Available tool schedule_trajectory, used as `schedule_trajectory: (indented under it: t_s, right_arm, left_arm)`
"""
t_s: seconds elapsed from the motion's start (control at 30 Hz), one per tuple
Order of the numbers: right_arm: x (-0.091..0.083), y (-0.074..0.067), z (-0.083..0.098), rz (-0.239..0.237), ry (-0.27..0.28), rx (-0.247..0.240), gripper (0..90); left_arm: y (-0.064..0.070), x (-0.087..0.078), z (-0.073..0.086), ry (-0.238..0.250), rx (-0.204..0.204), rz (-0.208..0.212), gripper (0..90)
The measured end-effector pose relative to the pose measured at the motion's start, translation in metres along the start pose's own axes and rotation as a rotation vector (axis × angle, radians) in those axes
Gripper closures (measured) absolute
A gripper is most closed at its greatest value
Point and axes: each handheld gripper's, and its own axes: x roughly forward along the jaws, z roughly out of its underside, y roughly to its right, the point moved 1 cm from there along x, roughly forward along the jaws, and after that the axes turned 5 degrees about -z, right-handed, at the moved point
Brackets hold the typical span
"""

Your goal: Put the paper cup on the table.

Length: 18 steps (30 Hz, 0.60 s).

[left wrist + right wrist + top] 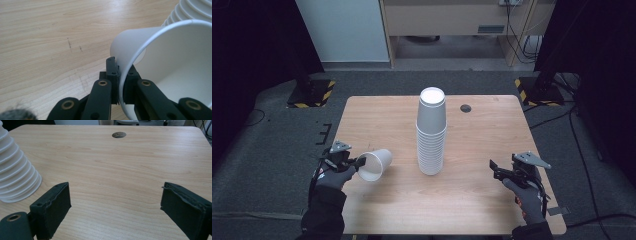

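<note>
Wooden worktop (377, 120): stack of cups (431, 132); left gripper (120, 77) pinching light, crushable paper cup (375, 164) by rim; right gripper (115, 207) open, empty.

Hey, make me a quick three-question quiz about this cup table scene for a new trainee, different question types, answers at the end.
1. True or false: the left gripper pinches the single paper cup by its rim.
2. Multiple choice: the right gripper is A) shut on a cup, B) open with nothing between its jaws, C) touching the cup stack.
3. Fill in: the stack stands with the cups' mouths facing ____.

Key: 1 true; 2 B; 3 down.
</note>
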Motion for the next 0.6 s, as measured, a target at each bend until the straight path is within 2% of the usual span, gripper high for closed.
schedule_trajectory:
  t_s: [0.1, 0.23, 0.6]
  right_arm:
    - [0.000, 0.001, 0.000, 0.001, -0.003, -0.008, 9.3]
    - [0.001, 0.000, 0.001, 0.001, -0.008, -0.008, 9.3]
    - [0.001, 0.000, 0.001, -0.002, -0.013, -0.009, 9.2]
  left_arm:
    - [-0.002, 0.002, -0.006, -0.040, -0.002, -0.006, 85.5]
    - [-0.004, 0.007, -0.012, -0.118, 0.005, -0.007, 85.5]
    - [-0.010, 0.017, -0.020, -0.299, 0.002, -0.076, 85.5]
